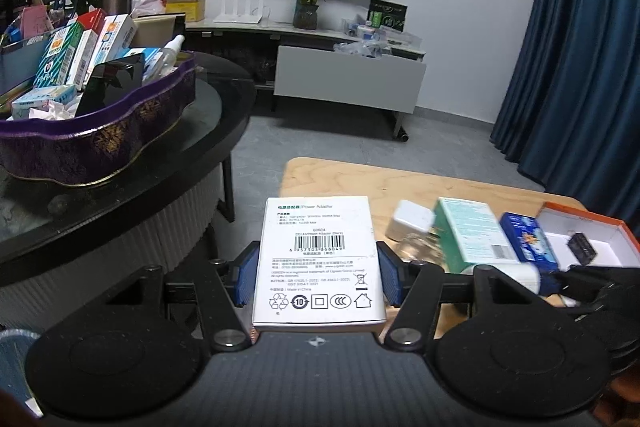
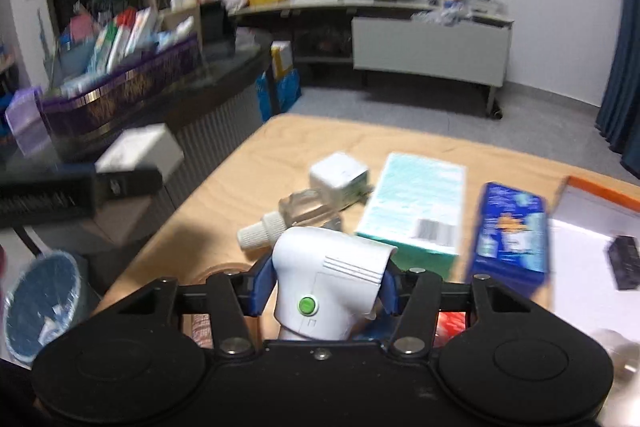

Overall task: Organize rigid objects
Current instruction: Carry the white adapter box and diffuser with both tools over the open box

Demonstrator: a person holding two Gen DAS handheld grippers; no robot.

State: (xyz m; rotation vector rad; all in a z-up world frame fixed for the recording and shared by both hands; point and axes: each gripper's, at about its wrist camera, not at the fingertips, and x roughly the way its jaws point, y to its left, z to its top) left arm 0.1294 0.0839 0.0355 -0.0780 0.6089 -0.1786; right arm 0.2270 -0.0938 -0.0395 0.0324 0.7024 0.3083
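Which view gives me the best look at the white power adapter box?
Left wrist view: the white power adapter box fills the centre, label sharp, between the left gripper fingers. The right wrist view shows it small and blurred at the left.

orange box (image 1: 592, 227) cut off at right; right-wrist view motion-blurred.

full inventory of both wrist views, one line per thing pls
power adapter box: 1, white, between the left gripper's pads
spray bottle: 1, white with green button, between the right gripper's pads
wooden table: 1, light wood
charger cube: 1, white, on table
dropper bottle: 1, clear with white cap, lying beside cube
teal box: 1, teal and white, flat on table
blue box: 1, blue, right of teal box
orange-rimmed box: 1, open, white inside
purple tray: 1, full of boxes, on dark table
left gripper: 1, black, blue pads
right gripper: 1, black, blue pads
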